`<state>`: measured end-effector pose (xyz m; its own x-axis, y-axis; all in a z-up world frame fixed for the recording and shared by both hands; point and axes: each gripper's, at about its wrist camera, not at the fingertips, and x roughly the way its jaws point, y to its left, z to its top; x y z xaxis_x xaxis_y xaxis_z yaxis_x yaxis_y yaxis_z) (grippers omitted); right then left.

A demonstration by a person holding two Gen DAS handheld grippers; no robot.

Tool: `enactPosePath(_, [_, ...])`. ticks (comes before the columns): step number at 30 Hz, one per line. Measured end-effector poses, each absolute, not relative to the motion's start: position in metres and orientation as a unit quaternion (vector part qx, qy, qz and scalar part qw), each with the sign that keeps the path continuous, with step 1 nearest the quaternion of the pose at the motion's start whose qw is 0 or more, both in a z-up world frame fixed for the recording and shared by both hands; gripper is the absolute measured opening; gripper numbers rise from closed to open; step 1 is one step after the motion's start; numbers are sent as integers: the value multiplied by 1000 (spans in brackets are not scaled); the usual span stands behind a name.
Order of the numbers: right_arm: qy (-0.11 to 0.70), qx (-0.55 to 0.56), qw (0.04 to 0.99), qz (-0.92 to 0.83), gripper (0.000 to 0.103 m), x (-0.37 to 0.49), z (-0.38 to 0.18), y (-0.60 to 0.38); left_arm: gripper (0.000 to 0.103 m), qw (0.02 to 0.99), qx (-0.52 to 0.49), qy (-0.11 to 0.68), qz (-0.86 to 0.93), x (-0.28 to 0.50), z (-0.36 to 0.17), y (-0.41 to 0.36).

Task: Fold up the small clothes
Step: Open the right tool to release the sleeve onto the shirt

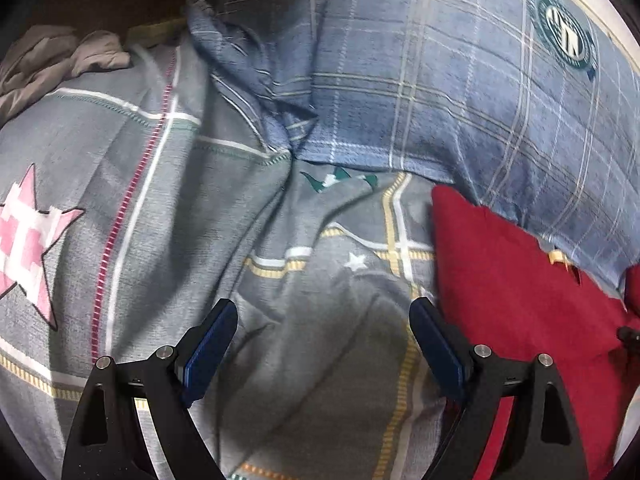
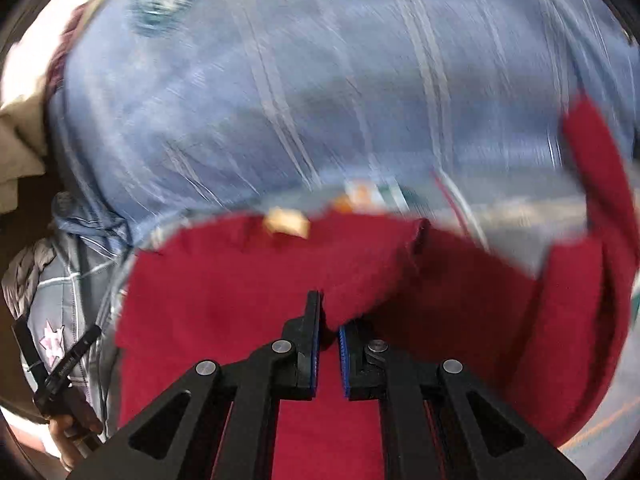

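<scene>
A red garment [image 1: 516, 292] lies on the grey patterned bedding [image 1: 192, 208] at the right of the left wrist view. My left gripper [image 1: 324, 320] is open and empty over the bedding, its right finger just beside the garment's left edge. In the right wrist view, which is motion-blurred, my right gripper [image 2: 329, 316] is shut on a raised fold of the red garment [image 2: 224, 292], lifting it. A red sleeve [image 2: 596, 184] curls up at the right. A tan label [image 2: 286, 220] shows at the garment's far edge.
A blue plaid pillow [image 1: 460, 80] with a round green emblem [image 1: 564, 36] lies behind the garment; it also shows in the right wrist view [image 2: 300, 80]. Crumpled beige cloth [image 1: 52, 60] sits at the far left. The left gripper [image 2: 60, 368] shows at lower left.
</scene>
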<state>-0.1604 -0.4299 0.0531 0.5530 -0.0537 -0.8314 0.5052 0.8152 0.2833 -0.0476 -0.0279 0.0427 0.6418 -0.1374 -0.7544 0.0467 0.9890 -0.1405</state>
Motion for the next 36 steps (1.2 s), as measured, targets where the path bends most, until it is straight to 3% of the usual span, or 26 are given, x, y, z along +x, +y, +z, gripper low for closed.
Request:
enactPosePath(1, [446, 266, 836, -177, 19, -169, 47, -434, 88, 904, -52, 421, -53, -47, 42, -30])
enactPosePath(3, [445, 264, 831, -204, 21, -186, 47, -436, 88, 904, -50, 421, -57, -47, 41, -32])
enactPosePath(5, [435, 256, 833, -227, 33, -204, 55, -435, 88, 904, -51, 419, -64, -48, 44, -35])
enactPosePath(7, [417, 258, 841, -229, 38, -220, 67, -438, 88, 905, -55, 416, -77, -51, 50, -38])
enactPosePath(11, [395, 242, 864, -198, 38, -211, 85, -437, 88, 907, -31, 410, -94, -52, 64, -54])
enactPosePath(15, [410, 228, 869, -161, 38, -179, 69, -421, 89, 904, -22, 409, -121, -39, 70, -76])
enactPosePath(25, [449, 157, 865, -161, 38, -166, 18, -406, 90, 883, 2, 454, -117, -10, 30, -93])
enactPosePath(31, [454, 157, 864, -151, 60, -163, 21, -401, 90, 890, 24, 442, -110, -11, 26, -101])
enactPosePath(36, [431, 147, 876, -158, 60, -171, 31, -397, 91, 888, 14, 445, -113, -16, 25, -96])
